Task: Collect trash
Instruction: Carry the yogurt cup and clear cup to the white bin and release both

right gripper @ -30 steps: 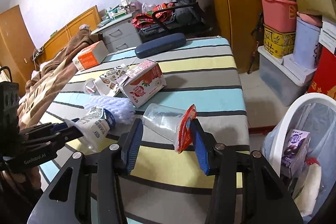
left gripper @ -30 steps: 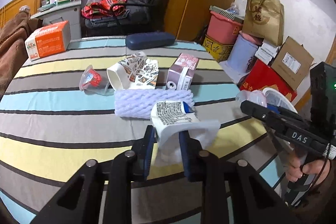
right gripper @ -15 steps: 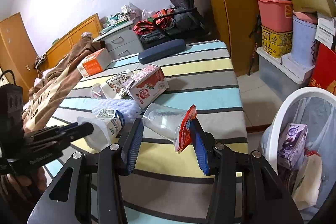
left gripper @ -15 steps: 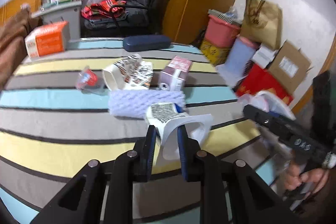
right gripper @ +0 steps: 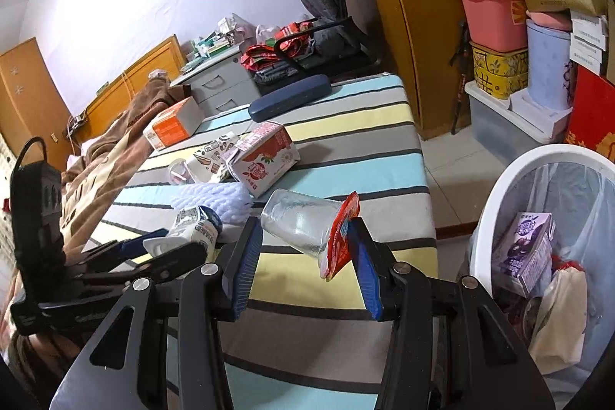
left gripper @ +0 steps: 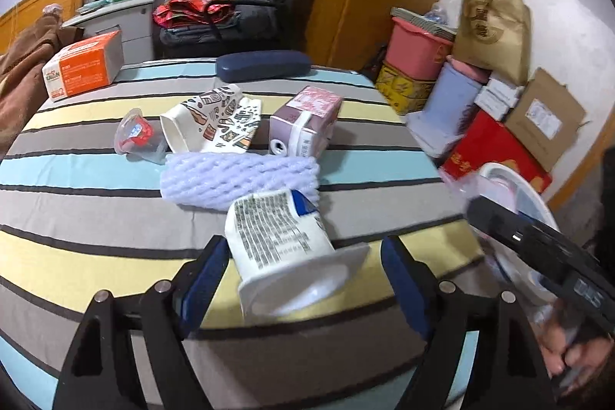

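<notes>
My left gripper (left gripper: pixel 303 279) gapes wide around the yogurt cup (left gripper: pixel 284 248); right gripper (right gripper: pixel 305 254) pinches clear cup (right gripper: pixel 303 225), bin (right gripper: pixel 496 202) at frame right.

"2" on orange box (left gripper: pixel 82 68)

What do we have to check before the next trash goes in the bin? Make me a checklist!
1. Right gripper holds the clear cup: ok, pinched between both fingers, lifted off the table.
2. Left gripper grips the white yogurt cup: not ok, its fingers are spread wide.
3. Bin is open: ok, no lid on it.
4. Room in the bin: ok, the purple carton lies below the rim.
5. Clear cup is over the bin: not ok, it hangs above the table; the bin is off to its right.
</notes>
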Demonstrator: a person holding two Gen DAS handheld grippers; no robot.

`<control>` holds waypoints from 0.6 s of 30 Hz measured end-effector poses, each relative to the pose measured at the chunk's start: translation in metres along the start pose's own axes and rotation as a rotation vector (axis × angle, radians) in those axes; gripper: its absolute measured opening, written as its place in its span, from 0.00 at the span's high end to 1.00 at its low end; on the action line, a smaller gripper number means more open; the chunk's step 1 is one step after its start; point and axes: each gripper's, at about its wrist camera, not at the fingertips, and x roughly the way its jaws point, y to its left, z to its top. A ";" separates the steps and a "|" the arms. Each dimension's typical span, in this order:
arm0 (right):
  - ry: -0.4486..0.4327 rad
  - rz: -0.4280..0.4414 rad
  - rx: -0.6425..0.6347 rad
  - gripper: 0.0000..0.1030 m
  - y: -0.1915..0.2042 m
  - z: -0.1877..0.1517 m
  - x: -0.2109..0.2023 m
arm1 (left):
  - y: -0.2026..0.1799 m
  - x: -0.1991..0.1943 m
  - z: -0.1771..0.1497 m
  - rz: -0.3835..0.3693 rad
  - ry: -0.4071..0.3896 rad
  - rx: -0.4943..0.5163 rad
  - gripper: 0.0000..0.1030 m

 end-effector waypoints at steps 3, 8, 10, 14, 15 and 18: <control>0.001 0.005 0.002 0.54 0.000 0.000 0.000 | 0.000 0.002 0.000 0.022 -0.001 -0.008 0.29; -0.005 0.013 0.004 0.54 -0.003 -0.001 -0.002 | 0.002 -0.003 0.000 0.021 -0.008 -0.011 0.30; -0.010 0.014 0.009 0.54 -0.004 -0.001 -0.004 | 0.002 -0.009 0.001 0.013 -0.024 -0.009 0.30; -0.027 0.009 0.020 0.54 -0.008 0.000 -0.012 | -0.007 -0.022 0.005 -0.011 -0.047 0.011 0.30; -0.036 0.005 0.025 0.54 -0.010 0.000 -0.017 | -0.011 -0.026 0.006 -0.018 -0.054 0.021 0.30; -0.058 -0.009 0.038 0.54 -0.016 0.001 -0.027 | -0.023 -0.034 0.011 -0.038 -0.069 0.051 0.30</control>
